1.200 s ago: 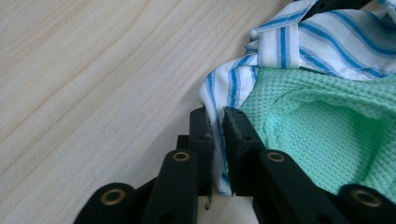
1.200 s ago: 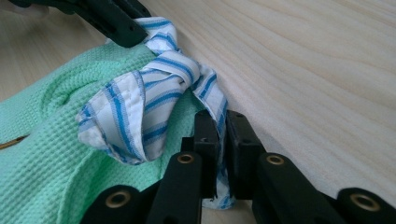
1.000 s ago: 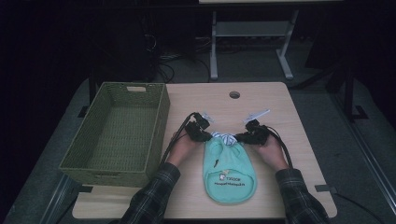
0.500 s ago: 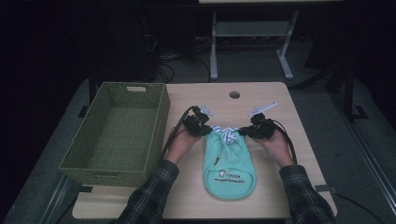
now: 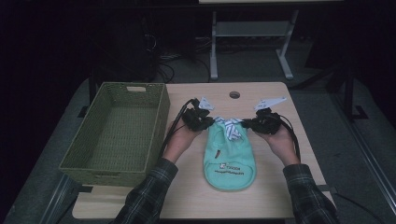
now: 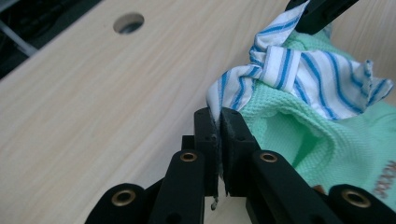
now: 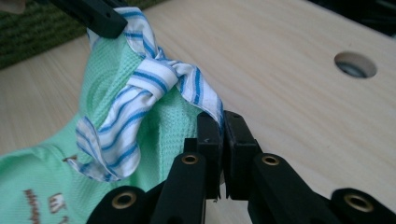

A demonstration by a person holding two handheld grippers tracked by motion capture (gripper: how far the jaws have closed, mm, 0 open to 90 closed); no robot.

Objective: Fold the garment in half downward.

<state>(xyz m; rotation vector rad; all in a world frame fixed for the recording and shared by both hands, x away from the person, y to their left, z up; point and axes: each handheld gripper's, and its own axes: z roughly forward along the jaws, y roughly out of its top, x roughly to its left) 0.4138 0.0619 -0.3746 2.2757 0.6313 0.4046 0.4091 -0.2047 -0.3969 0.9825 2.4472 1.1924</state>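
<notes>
A small mint-green garment (image 5: 229, 154) with a blue-and-white striped collar tie (image 5: 231, 128) hangs by its top corners over the wooden table (image 5: 275, 196), its lower end resting on the tabletop. My left gripper (image 5: 211, 122) is shut on the left end of the striped fabric (image 6: 233, 86), the cloth pinched between its black pads. My right gripper (image 5: 247, 124) is shut on the right end of the striped fabric (image 7: 205, 95). The knotted stripe (image 7: 149, 81) spans between the two grippers. Both are held just above the table.
A green woven basket (image 5: 161, 116) with nothing in it stands on the table's left side, close to my left hand. A round cable hole (image 5: 234, 94) lies in the tabletop beyond the garment. Dark floor, cables and a desk frame lie beyond the far edge.
Both grippers have risen and moved toward the far side of the table, lifting the garment's collar end off the surface. Their hold on the striped fabric is unchanged.
</notes>
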